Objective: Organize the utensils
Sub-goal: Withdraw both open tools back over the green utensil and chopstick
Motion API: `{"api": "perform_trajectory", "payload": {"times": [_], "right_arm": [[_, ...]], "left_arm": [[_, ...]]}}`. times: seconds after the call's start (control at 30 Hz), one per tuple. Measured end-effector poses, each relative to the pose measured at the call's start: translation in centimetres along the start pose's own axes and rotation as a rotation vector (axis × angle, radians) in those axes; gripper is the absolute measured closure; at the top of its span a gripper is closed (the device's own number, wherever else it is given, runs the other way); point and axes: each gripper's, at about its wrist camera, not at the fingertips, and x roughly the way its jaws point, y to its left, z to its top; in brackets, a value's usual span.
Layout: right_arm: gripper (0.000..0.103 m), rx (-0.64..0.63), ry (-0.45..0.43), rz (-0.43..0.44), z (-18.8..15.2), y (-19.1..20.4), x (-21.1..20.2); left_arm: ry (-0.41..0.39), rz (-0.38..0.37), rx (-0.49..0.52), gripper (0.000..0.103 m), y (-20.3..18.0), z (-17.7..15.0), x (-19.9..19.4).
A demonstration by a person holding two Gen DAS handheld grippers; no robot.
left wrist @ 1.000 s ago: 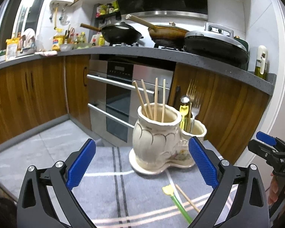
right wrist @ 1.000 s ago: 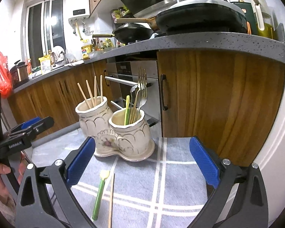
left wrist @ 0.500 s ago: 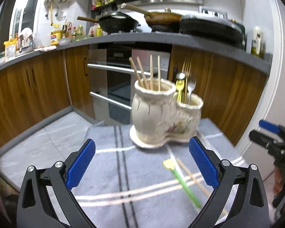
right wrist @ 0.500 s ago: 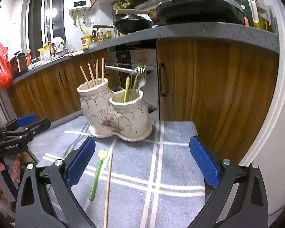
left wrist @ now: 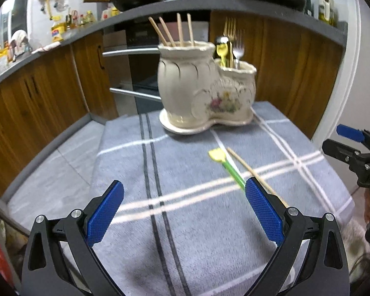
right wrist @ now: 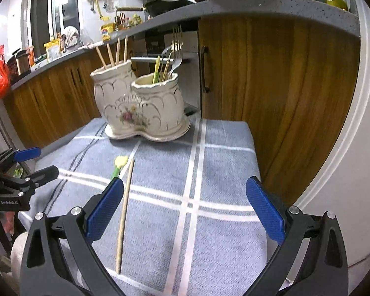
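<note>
Pulled back and raised relative to one second ago: left gripper with blue-padded black fingers [left wrist: 183, 213], now over the near part of the grey white-striped cloth [left wrist: 190, 222], farther from the cream two-pot ceramic holder [left wrist: 204, 91]. Right gripper of the same build [right wrist: 185, 211] likewise withdrawn and higher. More exposed in both views: green-handled yellow-tipped utensil [left wrist: 225, 166] and loose wooden chopstick [right wrist: 124, 212]. Jaw spread unchanged.
</note>
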Motion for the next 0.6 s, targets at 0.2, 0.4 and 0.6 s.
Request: {"api": "perform_trajectory", "payload": {"times": [0.2,0.4,0.6], "right_arm": [[0.005,-0.04,0.04,0.051,-0.7,1.8,0.8],[0.009,-0.094,0.091,0.104,-0.6,4.6,2.4],[0.039,-0.139,0.187,0.159,-0.2,7.9,5.1]], "left_arm": [[0.029,0.009,0.027,0.005,0.3,-1.1,0.1],[0.051,0.0,-0.032,0.005,2.6,-1.8,0.1],[0.049,-0.011,-0.069,0.005,4.2,-2.2,0.1]]}}
